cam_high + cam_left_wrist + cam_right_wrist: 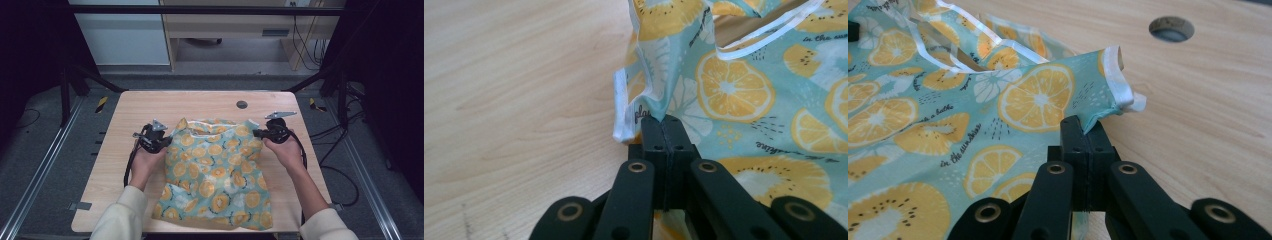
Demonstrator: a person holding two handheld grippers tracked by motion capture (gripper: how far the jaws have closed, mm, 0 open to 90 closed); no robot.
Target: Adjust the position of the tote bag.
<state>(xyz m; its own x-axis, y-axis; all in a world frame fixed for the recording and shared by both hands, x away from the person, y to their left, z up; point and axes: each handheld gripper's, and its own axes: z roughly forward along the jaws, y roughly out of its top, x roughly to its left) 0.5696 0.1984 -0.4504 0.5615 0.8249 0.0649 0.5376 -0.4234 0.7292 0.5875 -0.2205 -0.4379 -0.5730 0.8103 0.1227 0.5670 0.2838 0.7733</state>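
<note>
A teal cloth (215, 170) printed with orange slices and edged in white trim lies crumpled on the wooden table (145, 107). My left gripper (161, 143) is shut on the cloth's left edge (744, 90), pinching a fold of fabric beside the white hem. At the cloth's far right corner (1043, 100) my right gripper (256, 133) is shut too, with fabric caught between its black jaws just below the hemmed corner. Both held edges are raised a little off the table.
A round cable hole (242, 104) sits in the table (1208, 100) near its far edge. Bare wood (524, 100) lies to the left and beyond the cloth. Black cables trail from both grippers; metal frame rails flank the table.
</note>
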